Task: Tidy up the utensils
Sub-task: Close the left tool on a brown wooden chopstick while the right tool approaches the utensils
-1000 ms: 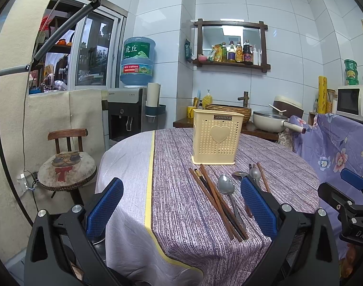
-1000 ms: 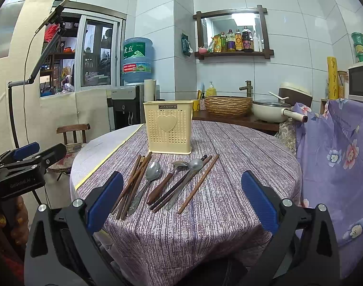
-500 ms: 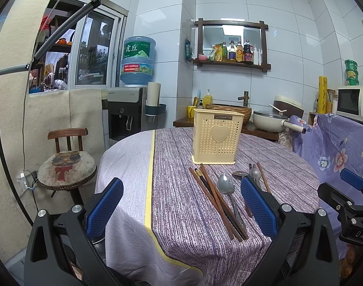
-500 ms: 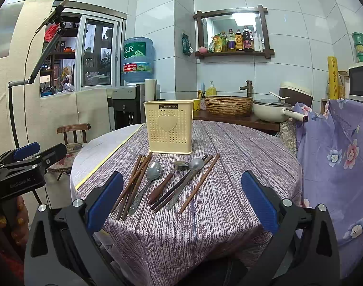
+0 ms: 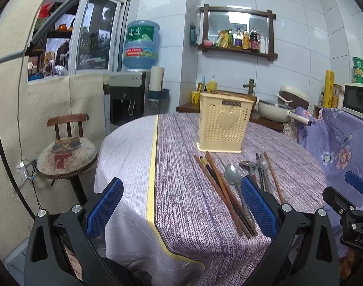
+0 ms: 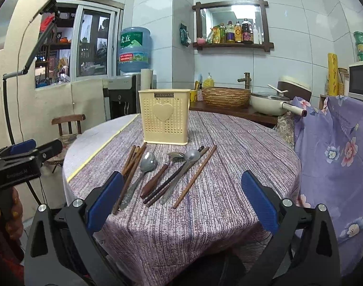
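I'm at a round table point(image 6: 229, 214) under a purple woven cloth in a tiled kitchen, water dispenser point(image 5: 126, 100) and wall shelf point(image 6: 231, 44) behind it. A cream utensil holder point(image 6: 166, 116) stands upright mid-table, with chopsticks point(image 6: 194, 178) and spoons point(image 6: 147, 164) lying loose just before it. My left gripper point(image 5: 181, 208) and right gripper point(image 6: 182, 201) both hover spread wide at the near edge, gripping nothing.

**Lighting and picture quality**

Even, moderately bright indoor light; a ceiling lamp reflects in the wall mirror point(image 6: 231, 21). Soft shadows only. Mild sheen on the white tiles. Focus sharp throughout. Strong fisheye bending at the margins, with black vignette corners in both views.
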A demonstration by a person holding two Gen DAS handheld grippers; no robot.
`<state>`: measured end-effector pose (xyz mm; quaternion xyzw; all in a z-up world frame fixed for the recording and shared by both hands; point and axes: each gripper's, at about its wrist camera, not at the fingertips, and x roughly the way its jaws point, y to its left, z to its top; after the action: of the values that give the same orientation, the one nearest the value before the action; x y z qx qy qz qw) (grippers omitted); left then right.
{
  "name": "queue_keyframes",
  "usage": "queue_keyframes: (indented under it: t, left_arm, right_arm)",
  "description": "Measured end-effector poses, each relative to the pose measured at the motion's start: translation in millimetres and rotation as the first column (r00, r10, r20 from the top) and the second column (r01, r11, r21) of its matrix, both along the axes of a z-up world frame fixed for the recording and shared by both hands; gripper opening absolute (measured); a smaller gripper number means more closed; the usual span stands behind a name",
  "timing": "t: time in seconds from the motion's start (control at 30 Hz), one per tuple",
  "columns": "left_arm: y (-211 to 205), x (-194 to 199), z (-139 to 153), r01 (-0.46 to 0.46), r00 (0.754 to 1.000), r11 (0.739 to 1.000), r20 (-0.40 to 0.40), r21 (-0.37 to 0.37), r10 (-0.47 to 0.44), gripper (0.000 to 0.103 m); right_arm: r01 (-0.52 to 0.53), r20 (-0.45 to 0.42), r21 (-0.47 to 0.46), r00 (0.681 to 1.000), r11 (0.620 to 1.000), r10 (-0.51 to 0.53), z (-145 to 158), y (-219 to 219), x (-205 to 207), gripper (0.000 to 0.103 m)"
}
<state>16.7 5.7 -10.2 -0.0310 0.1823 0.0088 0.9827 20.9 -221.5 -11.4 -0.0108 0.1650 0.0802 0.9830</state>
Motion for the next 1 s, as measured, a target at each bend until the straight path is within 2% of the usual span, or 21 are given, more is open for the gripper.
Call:
queue_keyframes:
  t: [0.07,0.27,0.43,0.47,0.6,0.83,0.93,1.0]
  left_arm:
    - [5,9,-1,0.006,0.999,1.0,-0.034,-0.004,-0.006,0.098]
    - [6,30,-10,0.029,0.991,0.998,-0.129,0.061,-0.021,0.097]
    - [8,53,-15,0.057,0.976,0.998,-0.214,0.034,-0.048,0.079]
    - [8,59,-15,0.062,0.972,0.998,-0.23,0.024,-0.055,0.075]
    - [9,80,-16,0.072,0.957,0.997,-0.281,-0.028,-0.077,0.068]
    - [6,109,-12,0.078,0.939,0.995,-0.332,-0.065,-0.095,0.066]
    - [2,121,-9,0.083,0.931,0.995,-0.352,-0.053,-0.096,0.064]
    - [-1,128,-8,0.096,0.924,0.993,-0.366,-0.063,-0.113,0.058]
  right_arm:
    - [0.019,-0.024,-0.031,1.0,0.999,-0.02,-3,0,10,0.098]
    - [0.048,-0.094,-0.109,0.994,0.993,-0.059,-12,-8,48,0.098]
    - [0.056,-0.197,-0.083,0.978,0.995,-0.072,-21,-22,85,0.098]
    - [0.06,-0.215,-0.071,0.974,0.996,-0.074,-21,-25,93,0.096]
    - [0.064,-0.279,-0.029,0.958,0.997,-0.07,-21,-33,124,0.084]
    - [0.091,-0.419,0.065,0.906,0.994,-0.055,-23,-40,186,0.061]
    - [0.107,-0.459,0.067,0.886,0.992,-0.065,-25,-39,206,0.058]
    - [0.111,-0.463,0.071,0.884,0.991,-0.066,-25,-38,213,0.058]
